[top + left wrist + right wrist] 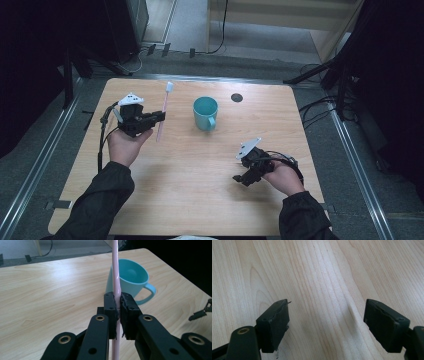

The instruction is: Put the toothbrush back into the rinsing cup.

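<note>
The wooden bench (190, 175) carries everything here, its pale grain running from the person's edge to the far edge. A teal mug (205, 113) stands upright a little beyond the middle of the bench, toward the far edge, its handle turned toward the person's side; in the left gripper view the mug (130, 277) sits just behind the clamped stick. The left tool (159, 117) is held above the left part of the bench, nearer the far edge, and its jaws are closed tight on a pink toothbrush (163, 112), gripping the handle partway along; the left tool (119, 312) shows the toothbrush (115, 275) pinched between the pads. The toothbrush's white head points toward the far edge. The right tool (239, 178) hovers over the right part of the bench, nearer the person's edge, well apart from the mug; its jaws stand wide apart with nothing between them, as the right tool (325, 325) shows over bare wood. A small dark round spot (237, 97) lies near the far edge, right of the mug.
</note>
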`<state>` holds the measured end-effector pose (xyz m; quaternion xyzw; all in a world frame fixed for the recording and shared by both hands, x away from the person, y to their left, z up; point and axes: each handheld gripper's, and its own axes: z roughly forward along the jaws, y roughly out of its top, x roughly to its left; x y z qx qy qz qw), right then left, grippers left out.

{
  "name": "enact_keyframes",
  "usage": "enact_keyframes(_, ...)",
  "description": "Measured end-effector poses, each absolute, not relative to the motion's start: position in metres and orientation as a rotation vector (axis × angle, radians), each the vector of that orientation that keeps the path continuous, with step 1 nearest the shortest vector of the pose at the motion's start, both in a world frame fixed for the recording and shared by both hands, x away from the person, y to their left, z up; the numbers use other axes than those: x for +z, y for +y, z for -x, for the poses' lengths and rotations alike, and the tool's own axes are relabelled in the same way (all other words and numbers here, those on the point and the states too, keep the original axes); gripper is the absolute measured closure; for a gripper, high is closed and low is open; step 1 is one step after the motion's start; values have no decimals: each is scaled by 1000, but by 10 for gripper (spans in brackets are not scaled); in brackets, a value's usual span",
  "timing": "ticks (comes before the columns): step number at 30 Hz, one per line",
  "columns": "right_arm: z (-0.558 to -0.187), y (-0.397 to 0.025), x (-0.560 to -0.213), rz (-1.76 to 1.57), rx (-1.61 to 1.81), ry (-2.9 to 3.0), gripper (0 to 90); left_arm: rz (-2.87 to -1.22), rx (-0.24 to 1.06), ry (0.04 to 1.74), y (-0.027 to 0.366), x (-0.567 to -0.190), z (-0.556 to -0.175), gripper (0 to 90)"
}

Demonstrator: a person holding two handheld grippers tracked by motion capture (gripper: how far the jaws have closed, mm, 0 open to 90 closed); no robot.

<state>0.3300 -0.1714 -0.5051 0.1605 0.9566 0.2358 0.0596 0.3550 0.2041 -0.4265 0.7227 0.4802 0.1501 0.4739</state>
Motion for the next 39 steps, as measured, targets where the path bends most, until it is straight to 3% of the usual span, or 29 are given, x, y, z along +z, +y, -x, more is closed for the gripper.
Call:
enact_keyframes(15, -329, -174, -505, -489, 719, 2889, 205, -1771, 371, 1154, 181, -409, -381, 841)
enact_keyframes(21, -328, -173, -504, -482, 716, 2891, 205, -1781, 313, 1154, 171, -406, -394, 841)
enact_keyframes(39, -328, -176, -504, -482, 724, 2882, 205, -1796, 341, 1129, 137, -392, -427, 842)
